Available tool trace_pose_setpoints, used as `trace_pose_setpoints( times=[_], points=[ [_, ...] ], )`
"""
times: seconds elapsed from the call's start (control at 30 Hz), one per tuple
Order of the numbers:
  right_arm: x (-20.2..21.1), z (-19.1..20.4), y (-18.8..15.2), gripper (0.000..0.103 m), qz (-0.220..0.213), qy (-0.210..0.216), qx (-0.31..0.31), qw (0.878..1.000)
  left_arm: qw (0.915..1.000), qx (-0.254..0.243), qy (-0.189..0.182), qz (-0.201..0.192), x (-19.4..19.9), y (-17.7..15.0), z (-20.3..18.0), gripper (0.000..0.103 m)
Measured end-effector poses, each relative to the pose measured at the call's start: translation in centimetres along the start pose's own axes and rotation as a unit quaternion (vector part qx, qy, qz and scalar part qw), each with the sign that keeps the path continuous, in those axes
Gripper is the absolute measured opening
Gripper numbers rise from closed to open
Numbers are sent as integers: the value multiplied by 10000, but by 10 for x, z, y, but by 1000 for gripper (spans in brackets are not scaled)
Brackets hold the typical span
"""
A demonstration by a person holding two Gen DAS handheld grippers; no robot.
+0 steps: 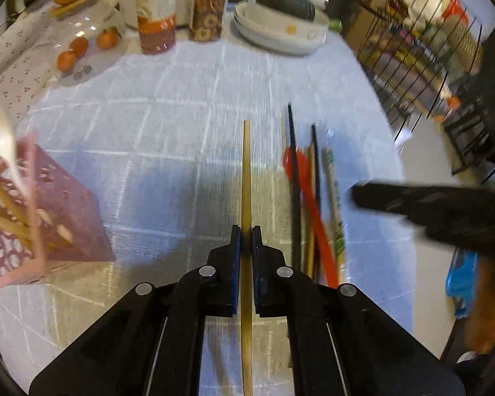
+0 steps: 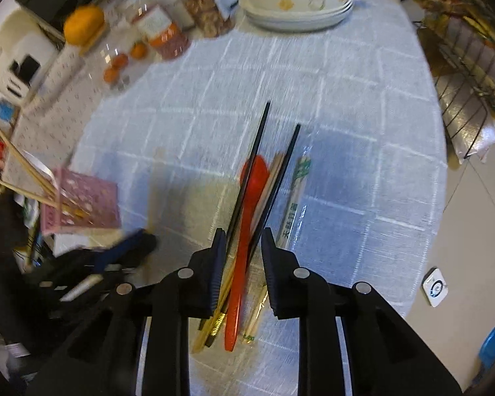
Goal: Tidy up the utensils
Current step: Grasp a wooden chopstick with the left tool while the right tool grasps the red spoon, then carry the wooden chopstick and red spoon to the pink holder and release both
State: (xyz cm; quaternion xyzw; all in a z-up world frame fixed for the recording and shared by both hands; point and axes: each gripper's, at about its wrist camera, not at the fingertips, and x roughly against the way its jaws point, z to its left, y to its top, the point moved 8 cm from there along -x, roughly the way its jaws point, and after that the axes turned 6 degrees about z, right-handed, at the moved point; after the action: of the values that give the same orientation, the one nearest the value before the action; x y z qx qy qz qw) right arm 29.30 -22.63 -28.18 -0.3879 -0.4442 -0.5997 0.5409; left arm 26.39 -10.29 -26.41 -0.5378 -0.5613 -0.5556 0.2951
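Both wrist views: close above tablecloth (image 1: 181,99)

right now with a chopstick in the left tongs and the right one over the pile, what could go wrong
1. The left tongs pinch the wooden chopstick near its middle, so the long free end could swing and miss the pink basket.
2. The basket already holds sticks leaning outward; a bump might tip it.
3. The right tongs are open over the crossed pile: closing could catch the red spoon and a black chopstick together.

We see soft indoor light, blue shadows on the tabletop (image 1: 181,105), motion blur, and strongly curved fisheye edges.
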Motion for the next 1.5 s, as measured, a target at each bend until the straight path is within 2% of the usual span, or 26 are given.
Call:
trace_pose_setpoints(
  times=[0.17,0.3,0.4,0.47,0.63,0.83,0.9,1.03,1.17,1.3,1.37,1.47,1.5],
  points=[
    [-25,5,4,23,224,-290,162,9992,9996,116,-52,-244,14,4,0,5],
    [-40,8,5,17,354,-465,247,9980,9994,155,49,-304,21,3,3,5],
    [-48,8,4,9,410,-688,341,9962,9991,168,24,-393,32,2,4,5],
    [-47,9,4,8,407,-782,350,9955,9989,174,-5,-428,38,1,6,5],
    [-24,14,4,8,175,-519,213,9983,9983,223,-75,-538,45,2,7,5],
    [4,-15,11,8,-193,-428,-356,9983,9974,115,-95,-698,55,7,4,5],
    [20,-21,17,8,-508,-305,-503,9970,9970,114,-124,-751,59,8,4,5],
    [50,-5,29,8,-1185,193,-521,9914,9952,127,-198,-946,75,13,5,5],
    [91,19,29,8,-1914,827,-335,9774,9913,215,-284,-1267,103,20,13,5],
    [129,51,31,8,-2644,1199,12,9569,9811,393,-448,-1841,153,27,29,5],
    [139,63,33,8,-2872,1277,154,9492,9746,485,-432,-2145,177,30,39,5],
    [152,77,28,8,-3124,1371,320,9395,9633,673,-261,-2587,206,35,60,5],
    [154,80,27,8,-3184,1390,356,9370,9594,715,-90,-2728,212,36,68,5]
  ],
)
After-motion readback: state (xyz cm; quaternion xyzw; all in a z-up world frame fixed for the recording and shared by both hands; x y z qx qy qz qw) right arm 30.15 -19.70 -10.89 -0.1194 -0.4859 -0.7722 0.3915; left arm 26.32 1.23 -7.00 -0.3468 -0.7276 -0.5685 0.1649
